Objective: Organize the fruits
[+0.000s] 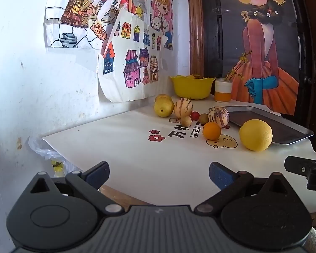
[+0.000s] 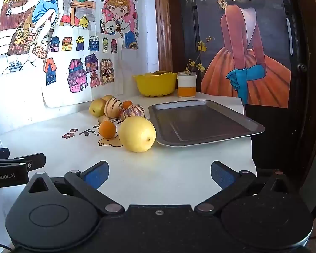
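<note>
A white tabletop (image 1: 120, 145) with printed cartoons stands against a white wall hung with coloured drawings (image 1: 124, 48); to the right a dark door carries a poster (image 2: 242, 48) of a figure in an orange dress.

Only the left wrist view shows a plastic bag (image 1: 44, 149) tucked between the wall and the tabletop's left edge, and a small red fruit (image 1: 195, 115) among the pile. Only the right wrist view shows the tray (image 2: 202, 122) in full, bare and grey, and the yellow sprigs standing in the cup (image 2: 186, 85).

From the left the fruits lie in a loose cluster: a pear (image 1: 163, 108), a striped melon (image 1: 183, 108), a second striped melon (image 1: 218, 117), an orange (image 1: 211, 130), then a big yellow fruit (image 1: 256, 135) that appears to touch the tray's near-left edge. Behind them stand a yellow bowl (image 1: 191, 86) with fruit in it and the cup just beside it. Nothing lies between the fruits and either camera.

The left hand-held gripper (image 1: 159, 175) hangs over the bare near tabletop, jaws wide apart, holding nothing. The right hand-held gripper (image 2: 159, 174) is likewise spread wide and empty, pointing toward the big yellow fruit and the tray.
</note>
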A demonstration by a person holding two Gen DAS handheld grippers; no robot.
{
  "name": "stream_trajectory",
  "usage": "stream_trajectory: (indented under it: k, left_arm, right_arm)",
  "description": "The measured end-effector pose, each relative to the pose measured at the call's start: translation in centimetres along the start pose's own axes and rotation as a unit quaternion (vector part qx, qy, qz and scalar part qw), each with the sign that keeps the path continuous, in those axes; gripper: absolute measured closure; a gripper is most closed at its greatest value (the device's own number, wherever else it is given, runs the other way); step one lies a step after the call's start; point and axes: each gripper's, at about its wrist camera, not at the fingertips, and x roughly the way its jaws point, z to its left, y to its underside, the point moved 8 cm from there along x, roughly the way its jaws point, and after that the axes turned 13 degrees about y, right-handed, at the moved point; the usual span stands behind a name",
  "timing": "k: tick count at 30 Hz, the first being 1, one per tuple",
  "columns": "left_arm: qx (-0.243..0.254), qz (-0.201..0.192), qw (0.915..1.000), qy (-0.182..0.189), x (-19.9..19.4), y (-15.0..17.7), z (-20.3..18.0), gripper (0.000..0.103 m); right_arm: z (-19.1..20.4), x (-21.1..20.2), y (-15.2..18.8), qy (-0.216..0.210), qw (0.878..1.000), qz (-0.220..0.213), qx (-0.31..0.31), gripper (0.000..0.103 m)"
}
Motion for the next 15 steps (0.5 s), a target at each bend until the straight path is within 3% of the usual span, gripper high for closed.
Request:
stream_trajectory:
  k: [15]
  left_arm:
    - [0.000,0.005,1.0000,0.000,-0.10,-0.36,-0.03,0.000]
  right_arm:
    - [-0.01,-0.04,0.08,0.000,1.000,0.002,0.000,0.000]
